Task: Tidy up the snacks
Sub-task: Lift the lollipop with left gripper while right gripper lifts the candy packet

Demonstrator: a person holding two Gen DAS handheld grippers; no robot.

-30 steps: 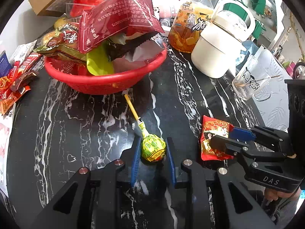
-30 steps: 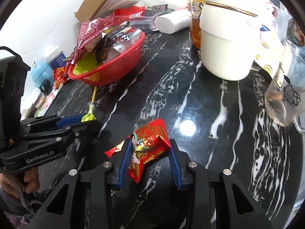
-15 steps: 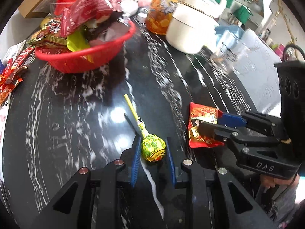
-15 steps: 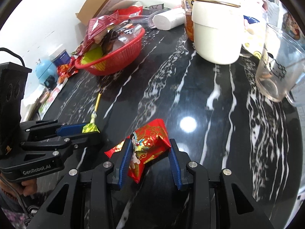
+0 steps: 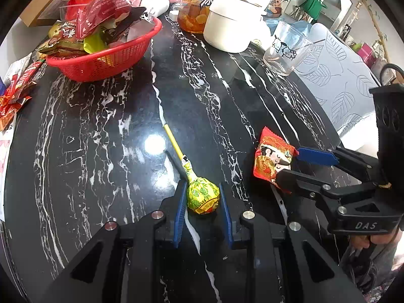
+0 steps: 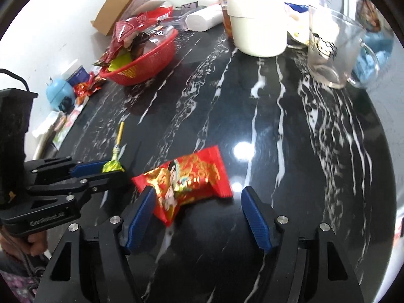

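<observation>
Left wrist view: black marble table, veined white, crowded along its far edge.
Left gripper: clamped on the wrapped head of a yellow-green lollipop; its yellow stick points toward 11 o'clock over the table.
Right gripper: jaws spread wide, just opened further; the red snack packet is seen between them, lying loose on the marble, touched by neither blue pad as far as can be told.
Red basket: at 10 o'clock in the left view, heaped with snack wrappers.
Loose wrappers: scattered at 9 o'clock beside the basket, at the table edge.
White pot: at 12 to 1 o'clock, an orange drink bottle close behind it.
Glass mug: at 1 o'clock, printed with cartoon figures.
Obstructions: open marble is seen between both grippers and the basket.
Cardboard box: beyond the basket, at 11 o'clock in the right view.
</observation>
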